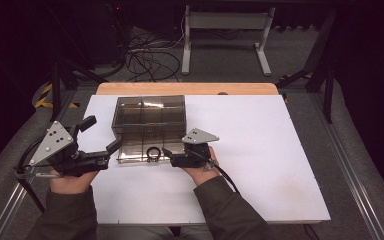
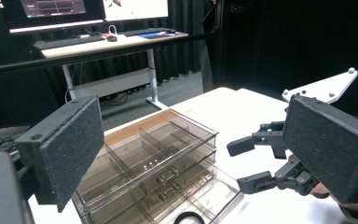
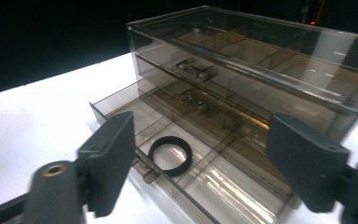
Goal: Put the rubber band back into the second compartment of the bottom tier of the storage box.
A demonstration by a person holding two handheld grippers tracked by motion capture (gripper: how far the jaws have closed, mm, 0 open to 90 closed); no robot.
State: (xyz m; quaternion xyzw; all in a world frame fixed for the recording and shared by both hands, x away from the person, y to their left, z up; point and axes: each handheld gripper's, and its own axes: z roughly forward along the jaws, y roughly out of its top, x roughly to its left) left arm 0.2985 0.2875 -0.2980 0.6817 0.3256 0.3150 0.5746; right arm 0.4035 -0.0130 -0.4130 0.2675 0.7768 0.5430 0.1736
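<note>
My left gripper (image 1: 100, 137) sits at the left of the white counter (image 1: 270, 165), jaws spread wide and gripping nothing, just beside the near left corner of the clear drawer box (image 1: 149, 116). The box's bottom drawer (image 1: 142, 152) is pulled out toward me, and the black ring (image 1: 153, 153) lies inside it, in a compartment at its near edge. To the right, my right gripper (image 1: 167, 154) is just beside the ring, jaws released, with nothing between them.
</note>
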